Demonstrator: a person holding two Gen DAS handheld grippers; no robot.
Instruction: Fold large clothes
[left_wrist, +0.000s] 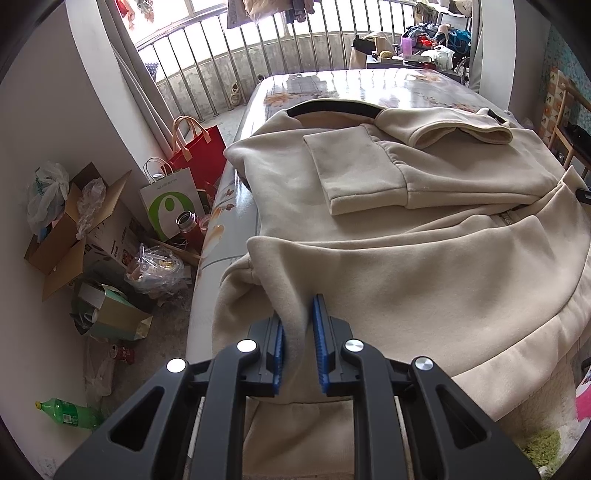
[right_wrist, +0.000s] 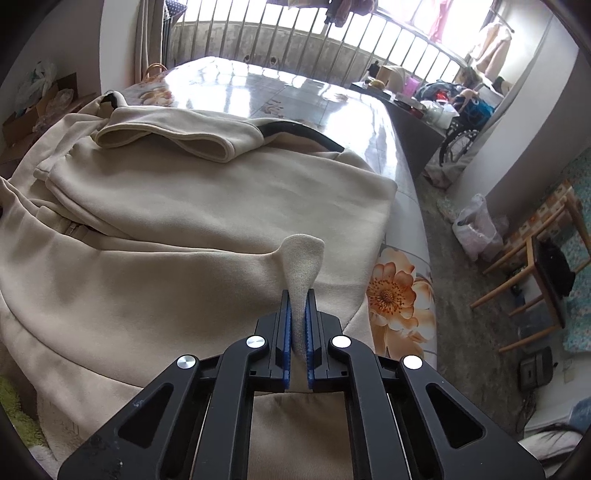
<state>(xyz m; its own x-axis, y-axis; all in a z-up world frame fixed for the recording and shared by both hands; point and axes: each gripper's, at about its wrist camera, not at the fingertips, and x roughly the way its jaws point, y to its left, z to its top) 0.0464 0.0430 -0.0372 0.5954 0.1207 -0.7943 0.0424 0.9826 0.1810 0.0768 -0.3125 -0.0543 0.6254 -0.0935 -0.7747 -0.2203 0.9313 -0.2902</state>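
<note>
A large cream fleece jacket (left_wrist: 424, 266) lies spread on a glossy floral table (left_wrist: 332, 83), sleeves folded across its body, dark collar at the far end. My left gripper (left_wrist: 299, 325) is shut on a fold of the jacket's near left edge, the cloth pinched between its blue pads. In the right wrist view the same jacket (right_wrist: 166, 221) fills the left and middle. My right gripper (right_wrist: 298, 314) is shut on a raised tab of its near right edge, next to the table's flower print (right_wrist: 395, 295).
Left of the table on the floor are a red bag (left_wrist: 201, 147), a white paper bag (left_wrist: 171, 199), cardboard boxes (left_wrist: 62, 240) and a green bottle (left_wrist: 66, 411). Right of the table stand a wooden chair (right_wrist: 543, 273) and a wheelchair (right_wrist: 461, 136). A railing (right_wrist: 295, 40) runs behind.
</note>
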